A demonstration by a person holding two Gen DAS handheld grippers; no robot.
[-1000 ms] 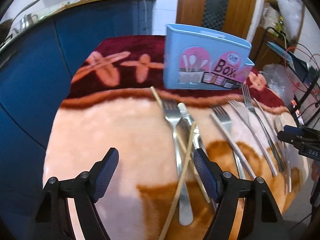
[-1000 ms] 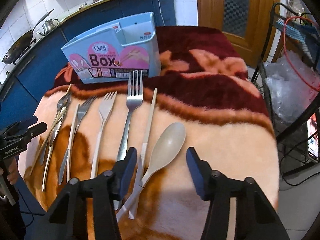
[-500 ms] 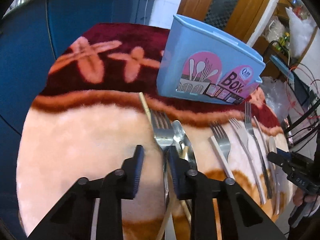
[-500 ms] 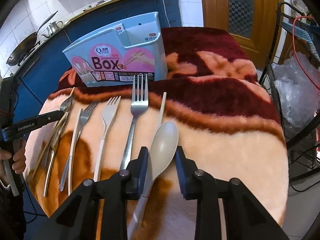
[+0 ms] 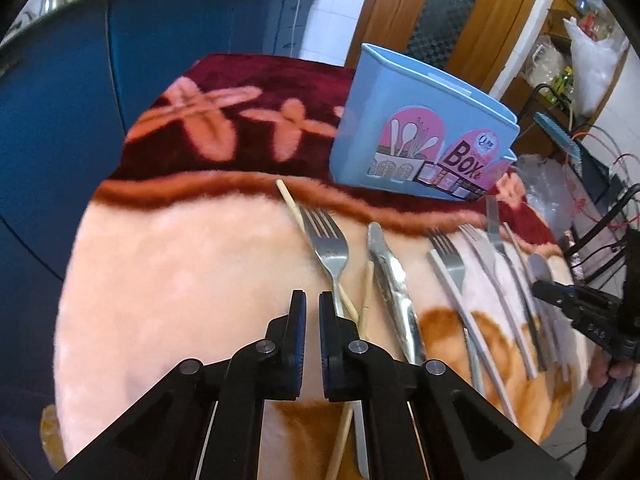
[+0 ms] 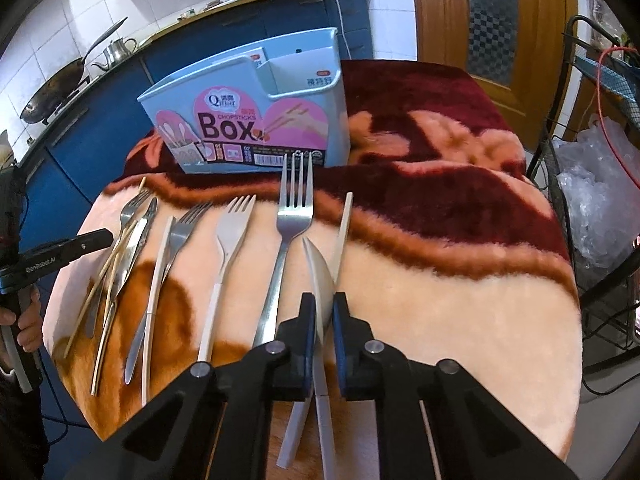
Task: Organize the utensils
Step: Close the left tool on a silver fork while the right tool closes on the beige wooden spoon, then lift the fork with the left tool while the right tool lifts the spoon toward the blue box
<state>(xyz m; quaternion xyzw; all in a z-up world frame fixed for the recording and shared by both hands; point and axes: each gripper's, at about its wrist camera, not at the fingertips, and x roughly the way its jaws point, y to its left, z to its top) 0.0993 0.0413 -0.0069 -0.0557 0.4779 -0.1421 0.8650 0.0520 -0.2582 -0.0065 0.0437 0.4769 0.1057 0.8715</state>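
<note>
Nearest, in the right wrist view: right gripper (image 6: 323, 312) with jaws closed on the pale spoon (image 6: 318, 268). Pinched at the base of the bowl, spoon turned on edge, handle trailing back beneath the gripper. Probably light, stiff plastic with smooth, curved faces, so likely to pivot or slip in a pinch this close to the bowl. Better held on the flat neck just behind the bowl, with little squeeze needed.

Just beside it on the blanket (image 6: 460, 280) covering the table: a pale stick (image 6: 344, 220) to the right, a large steel fork (image 6: 294, 208) to the left.

In the left wrist view: left gripper (image 5: 313, 304) with jaws drawn to a narrow slit, nothing visible between them. Another fork (image 5: 327, 246) lying just ahead, its handle passing behind the right-hand finger and crossing wooden chopsticks (image 5: 366, 292), knife (image 5: 390, 276) alongside. Metal pieces heavier, rigid, slick; best taken mid-handle, clear of the crossing sticks.

Farthest back: blue box (image 6: 256, 120), upright, open-topped with compartments, no utensils showing above the rim.
</note>
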